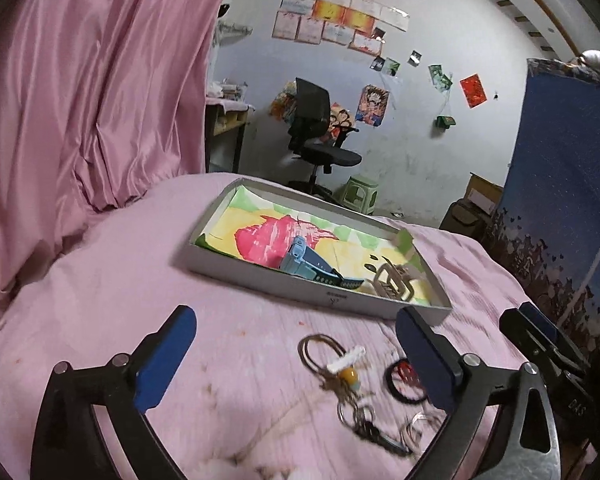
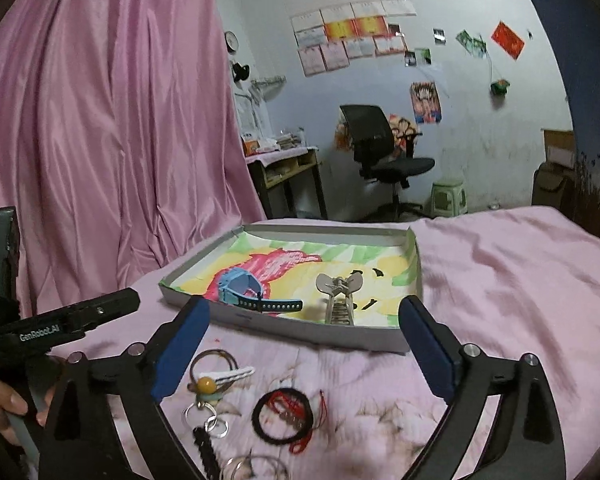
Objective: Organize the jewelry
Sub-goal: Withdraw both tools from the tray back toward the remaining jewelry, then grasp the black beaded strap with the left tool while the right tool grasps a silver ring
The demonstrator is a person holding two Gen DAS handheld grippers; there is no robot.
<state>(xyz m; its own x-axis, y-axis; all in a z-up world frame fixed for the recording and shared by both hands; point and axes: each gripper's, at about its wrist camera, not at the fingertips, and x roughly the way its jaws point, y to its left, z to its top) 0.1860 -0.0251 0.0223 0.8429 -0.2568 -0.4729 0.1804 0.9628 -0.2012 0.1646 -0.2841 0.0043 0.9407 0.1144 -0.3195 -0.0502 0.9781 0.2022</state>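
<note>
Pink curtain (image 1: 80,92) at left; black office chair (image 2: 384,156) & green stool (image 2: 449,197) by postered wall.

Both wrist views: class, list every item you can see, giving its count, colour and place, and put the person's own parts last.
Shallow cardboard box: one, grey-white with a painted paper lining, on the bed.
Blue plastic watch: one, light blue with a dark strap, inside the box, left.
Beige hair claw clip: one, inside the box, right.
Black hair tie with red cord: one, on the bedspread before the box.
Keyring bunch with yellow bead: one, metal rings, left of the hair tie.
Pink bedspread: one, under everything.
Pink satin curtain: one, left.
Black office chair: one, by the wall.
Green plastic stool: one, beside the chair.
Left gripper: open, empty.
Right gripper: open, empty.
Hand: one, lower left.
</note>
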